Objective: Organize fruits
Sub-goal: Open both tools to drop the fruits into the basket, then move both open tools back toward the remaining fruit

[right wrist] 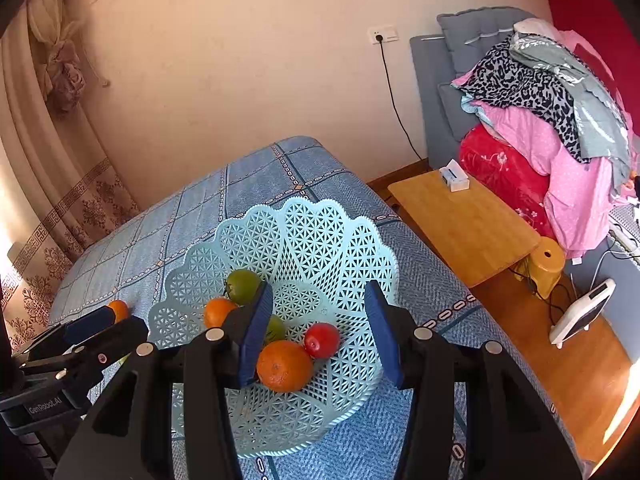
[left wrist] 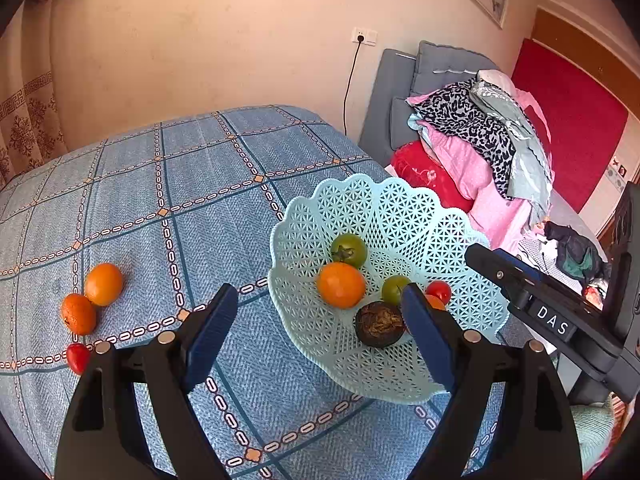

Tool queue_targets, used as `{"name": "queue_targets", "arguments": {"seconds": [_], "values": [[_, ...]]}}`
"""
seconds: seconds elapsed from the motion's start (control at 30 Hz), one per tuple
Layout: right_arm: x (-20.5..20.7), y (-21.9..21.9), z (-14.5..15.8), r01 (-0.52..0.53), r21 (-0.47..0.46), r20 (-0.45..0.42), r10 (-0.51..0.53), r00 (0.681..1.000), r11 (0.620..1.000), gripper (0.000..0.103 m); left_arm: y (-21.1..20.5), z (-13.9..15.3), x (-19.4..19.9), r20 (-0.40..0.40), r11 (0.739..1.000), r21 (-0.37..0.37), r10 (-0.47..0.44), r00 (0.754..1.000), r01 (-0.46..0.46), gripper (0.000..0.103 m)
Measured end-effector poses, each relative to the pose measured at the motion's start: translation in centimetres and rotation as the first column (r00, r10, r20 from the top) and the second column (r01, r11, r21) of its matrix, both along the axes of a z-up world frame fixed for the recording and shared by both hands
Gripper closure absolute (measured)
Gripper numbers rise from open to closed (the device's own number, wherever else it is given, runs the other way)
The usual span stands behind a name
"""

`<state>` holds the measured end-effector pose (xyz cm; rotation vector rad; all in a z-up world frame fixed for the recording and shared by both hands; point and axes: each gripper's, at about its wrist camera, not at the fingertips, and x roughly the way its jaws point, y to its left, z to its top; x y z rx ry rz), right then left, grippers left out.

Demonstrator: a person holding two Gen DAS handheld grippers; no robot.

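A pale blue lattice basket (left wrist: 420, 216) (right wrist: 320, 232) sits on the blue checked tablecloth (left wrist: 168, 184). Inside lie an orange (left wrist: 341, 285), two green tomatoes (left wrist: 349, 250) (left wrist: 394, 289), a red tomato (left wrist: 439, 290) (right wrist: 322, 340), a dark brown fruit (left wrist: 379, 323) and another orange (right wrist: 285, 365). Left of the basket, on the cloth, rest two oranges (left wrist: 103, 283) (left wrist: 79, 314) and a small red tomato (left wrist: 78, 357). My left gripper (left wrist: 320, 316) hangs open over the basket's near left rim, holding nothing. My right gripper (right wrist: 320, 316) stands open above the basket, also empty.
A low wooden table (right wrist: 464, 224) with a small white box (right wrist: 454, 176) stands right of the clothed table. Behind it a grey sofa (right wrist: 436, 80) carries piled bedding (right wrist: 552, 112). A yellow stool (right wrist: 546, 266) and a white device (right wrist: 582, 312) are on the floor.
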<state>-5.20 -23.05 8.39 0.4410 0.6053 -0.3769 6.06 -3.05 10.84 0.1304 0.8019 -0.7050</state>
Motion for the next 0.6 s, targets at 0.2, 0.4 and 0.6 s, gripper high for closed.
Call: {"name": "queue_targets", "arguments": {"seconds": [0.2, 0.4, 0.6], "values": [[0.0, 0.7, 0.2, -0.01, -0.007, 0.004, 0.01, 1.0, 1.0, 0.054, 1.4, 1.1, 0.5, 0.049, 0.998, -0.006, 0.055, 0.997, -0.055, 0.009], [-0.1, 1.4, 0.5, -0.034, -0.015, 0.014, 0.034, 0.999, 0.999, 0.054, 2.6, 2.1, 1.0, 0.053, 0.996, -0.03, 0.081, 0.995, -0.08, 0.008], [-0.1, 2.7, 0.9, -0.066, -0.021, 0.023, 0.067, 0.997, 0.998, 0.054, 4.1, 3.0, 1.2, 0.06, 0.994, -0.047, 0.104, 0.993, -0.101, 0.007]]}}
